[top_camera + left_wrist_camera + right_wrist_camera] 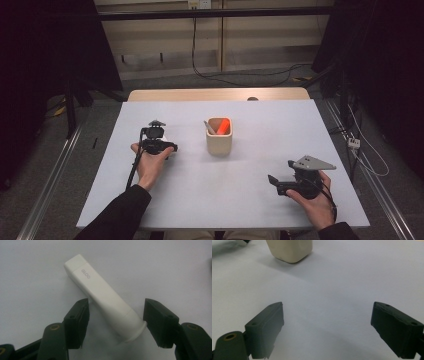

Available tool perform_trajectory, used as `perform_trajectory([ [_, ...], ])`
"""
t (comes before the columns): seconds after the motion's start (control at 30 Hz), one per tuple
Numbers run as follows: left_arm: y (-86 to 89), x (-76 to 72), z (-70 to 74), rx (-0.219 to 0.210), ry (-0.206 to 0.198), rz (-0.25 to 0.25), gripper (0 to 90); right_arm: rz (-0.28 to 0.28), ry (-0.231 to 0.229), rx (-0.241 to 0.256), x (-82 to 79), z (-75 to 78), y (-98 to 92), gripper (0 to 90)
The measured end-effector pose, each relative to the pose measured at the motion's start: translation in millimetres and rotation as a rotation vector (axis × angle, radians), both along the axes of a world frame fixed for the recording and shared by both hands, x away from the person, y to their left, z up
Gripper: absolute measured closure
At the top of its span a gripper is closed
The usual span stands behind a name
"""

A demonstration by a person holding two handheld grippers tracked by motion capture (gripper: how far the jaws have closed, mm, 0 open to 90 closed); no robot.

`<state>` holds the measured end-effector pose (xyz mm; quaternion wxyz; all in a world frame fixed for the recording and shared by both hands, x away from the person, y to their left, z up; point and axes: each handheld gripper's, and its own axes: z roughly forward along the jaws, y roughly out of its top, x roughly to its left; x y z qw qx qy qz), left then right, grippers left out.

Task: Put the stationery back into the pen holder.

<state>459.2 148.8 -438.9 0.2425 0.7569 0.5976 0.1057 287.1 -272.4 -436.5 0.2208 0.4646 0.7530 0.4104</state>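
Straddling the white glue stick (105,298), which lies flat on the table (250,195) left of the holder (219,141), the left gripper (116,323) has its jaws wide and not yet closed. The right gripper (280,184) waits near right, spread and empty. Gripping and lifting remain, I judge.
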Motion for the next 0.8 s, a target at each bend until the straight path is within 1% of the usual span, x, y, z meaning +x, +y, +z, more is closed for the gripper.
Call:
perform_trajectory([
  [0.1, -0.7, -0.1, 0.4, -0.003, 0.008, 0.003, 40.9, 0.002, 0.002, 0.002, 0.1, -0.2, 0.5, 11.1],
  [0.2, -2.4, 0.4, 1.1, 0.017, 0.014, -0.003, 42.9, 0.003, 0.003, 0.000, 0.4, -0.3, 0.2, 11.1],
  [0.27, -3.2, 0.1, 1.1, 0.034, 0.008, -0.007, 47.7, 0.006, 0.004, -0.001, 0.4, -0.3, 0.3, 11.1],
  [0.33, -0.7, 0.5, 1.9, 0.038, 0.015, -0.015, 52.5, 0.006, 0.005, -0.003, 0.6, -0.5, 0.4, 11.1],
  [0.43, 1.4, 1.2, 2.1, 0.047, 0.016, -0.009, 60.7, 0.006, 0.006, -0.004, 0.7, -0.5, 0.6, 11.1],
  [0.47, 3.1, 1.6, 2.2, 0.046, 0.017, -0.019, 63.8, 0.006, 0.006, -0.005, 0.7, -0.5, 0.7, 11.1],
  [0.5, 4.2, 2.2, 2.5, 0.044, 0.022, -0.028, 64.6, 0.007, 0.005, -0.005, 0.7, -0.5, 0.8, 11.1],
  [0.6, 4.3, 2.6, 2.6, 0.039, 0.025, -0.026, 64.8, 0.006, 0.006, -0.004, 0.8, -0.6, 0.7, 11.1],
  [0.63, 3.8, 2.3, 2.2, 0.045, 0.018, -0.030, 64.9, 0.004, 0.008, -0.002, 0.9, -0.7, 0.7, 11.1],
  [0.7, 4.0, 2.4, 2.9, 0.052, 0.021, -0.041, 65.0, 0.006, 0.007, -0.003, 0.9, -0.7, 0.5, 11.1],
  [0.77, 4.9, 2.5, 2.6, 0.053, 0.016, -0.057, 65.1, 0.004, 0.008, -0.002, 1.0, -0.8, 0.6, 11.1],
  [0.8, 6.1, 2.8, 3.3, 0.052, 0.021, -0.067, 65.1, 0.003, 0.009, -0.001, 1.0, -0.8, 0.6, 11.1],
])
